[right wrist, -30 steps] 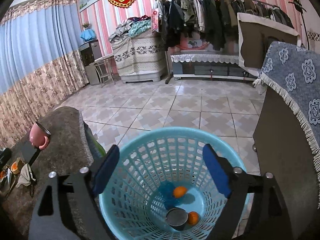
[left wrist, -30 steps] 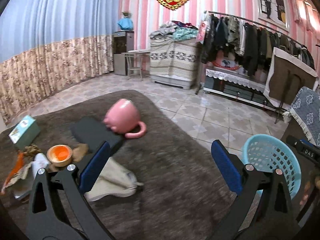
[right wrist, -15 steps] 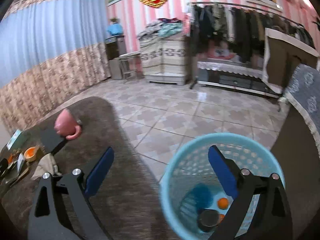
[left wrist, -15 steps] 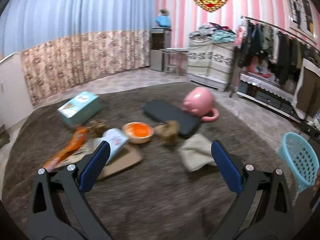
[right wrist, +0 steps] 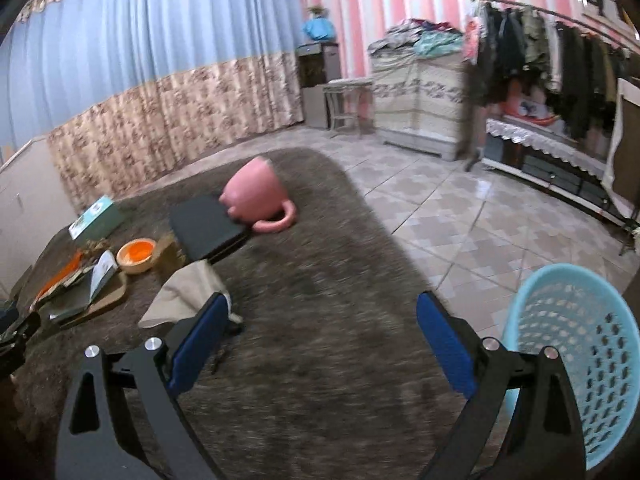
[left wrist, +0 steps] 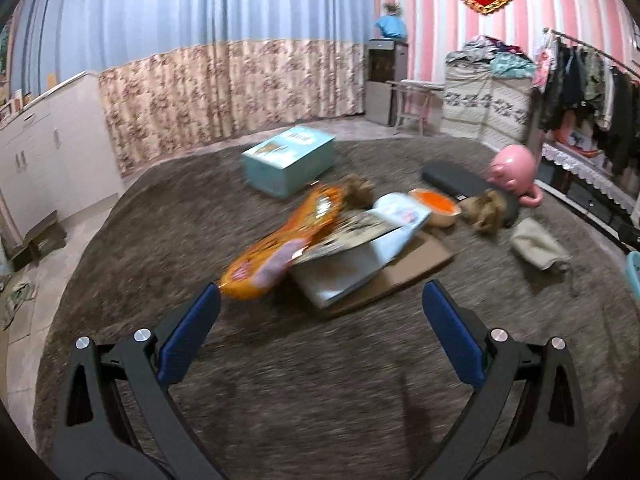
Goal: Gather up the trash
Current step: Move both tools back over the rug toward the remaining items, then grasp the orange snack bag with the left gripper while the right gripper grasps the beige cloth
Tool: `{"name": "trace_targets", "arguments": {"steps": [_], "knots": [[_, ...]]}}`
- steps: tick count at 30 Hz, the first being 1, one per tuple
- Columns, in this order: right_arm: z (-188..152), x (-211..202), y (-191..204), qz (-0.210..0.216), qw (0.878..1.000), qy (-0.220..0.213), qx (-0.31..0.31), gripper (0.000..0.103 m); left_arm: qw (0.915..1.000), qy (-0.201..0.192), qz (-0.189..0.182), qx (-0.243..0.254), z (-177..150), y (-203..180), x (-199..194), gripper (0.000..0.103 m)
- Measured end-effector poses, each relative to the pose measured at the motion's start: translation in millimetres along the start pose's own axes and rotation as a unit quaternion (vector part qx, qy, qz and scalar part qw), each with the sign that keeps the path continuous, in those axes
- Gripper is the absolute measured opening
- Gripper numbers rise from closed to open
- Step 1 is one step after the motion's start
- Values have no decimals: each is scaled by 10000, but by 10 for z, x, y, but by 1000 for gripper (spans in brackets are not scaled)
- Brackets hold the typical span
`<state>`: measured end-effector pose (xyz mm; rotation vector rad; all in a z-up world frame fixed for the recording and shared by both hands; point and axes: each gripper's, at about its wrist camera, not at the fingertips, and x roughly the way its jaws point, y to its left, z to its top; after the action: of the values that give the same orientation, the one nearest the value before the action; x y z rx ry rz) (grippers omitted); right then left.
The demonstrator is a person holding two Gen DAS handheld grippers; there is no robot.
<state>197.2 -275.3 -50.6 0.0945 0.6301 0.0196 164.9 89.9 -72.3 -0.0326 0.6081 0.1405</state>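
Note:
My left gripper is open and empty, just short of a trash pile on the brown rug: an orange snack bag, a white carton on brown cardboard, an orange-filled cup, brown crumpled scraps and a beige wrapper. My right gripper is open and empty over the rug, with the beige wrapper at its left finger. The light blue basket stands at its right on the tiled floor.
A pink mug lies on its side beside a black pad. A teal box sits at the rug's far side. A clothes rack, a cloth-covered cabinet and curtains line the walls.
The left gripper has swung left from the basket side to face the trash pile. The right gripper has swung left off the basket and now looks over the rug.

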Motion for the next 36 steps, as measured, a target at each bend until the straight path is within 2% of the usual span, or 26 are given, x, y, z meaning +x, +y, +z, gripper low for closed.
{"name": "trace_targets", "arguments": {"steps": [7, 13, 14, 16, 17, 18, 20, 21, 22, 25, 31, 34, 35, 36], "knots": [[-71, 318, 289, 294, 9990, 341, -56, 93, 9991, 150, -129, -363, -47, 245, 73, 98], [-115, 566, 581, 476, 9970, 530, -307, 92, 9992, 139, -178, -327, -47, 210, 79, 98], [-121, 601, 607, 507, 9966, 566, -331, 89, 9993, 139, -178, -302, -46, 206, 78, 98], [-136, 683, 673, 609, 9946, 719, -443, 69, 9996, 137, -145, -219, -34, 177, 84, 97], [-147, 719, 699, 669, 9934, 793, -481, 56, 9997, 133, -117, -183, -24, 167, 87, 98], [-160, 741, 721, 773, 9921, 846, -514, 49, 9998, 134, -81, -151, -16, 154, 97, 98], [-166, 741, 744, 880, 9909, 848, -559, 40, 9998, 146, -51, -144, 9, 153, 112, 97], [-159, 722, 736, 947, 9907, 819, -535, 28, 9998, 154, -45, -150, 23, 157, 114, 98], [-152, 716, 725, 1002, 9904, 814, -499, 24, 9997, 148, -40, -166, 39, 173, 112, 98], [-140, 686, 677, 1091, 9901, 788, -410, 20, 9997, 65, -45, -222, 134, 237, 91, 97], [-140, 662, 699, 1109, 9899, 754, -467, 20, 9999, 39, 139, -69, 416, 300, 217, 97], [-144, 625, 686, 1096, 9901, 726, -498, 20, 9992, 309, -90, -235, 474, 368, 436, 97], [-145, 625, 687, 1105, 9899, 731, -507, 20, 9981, 512, -159, -317, 463, 388, 550, 96], [-145, 625, 690, 1111, 9897, 745, -516, 20, 9975, 590, -174, -348, 451, 399, 599, 91]]}}
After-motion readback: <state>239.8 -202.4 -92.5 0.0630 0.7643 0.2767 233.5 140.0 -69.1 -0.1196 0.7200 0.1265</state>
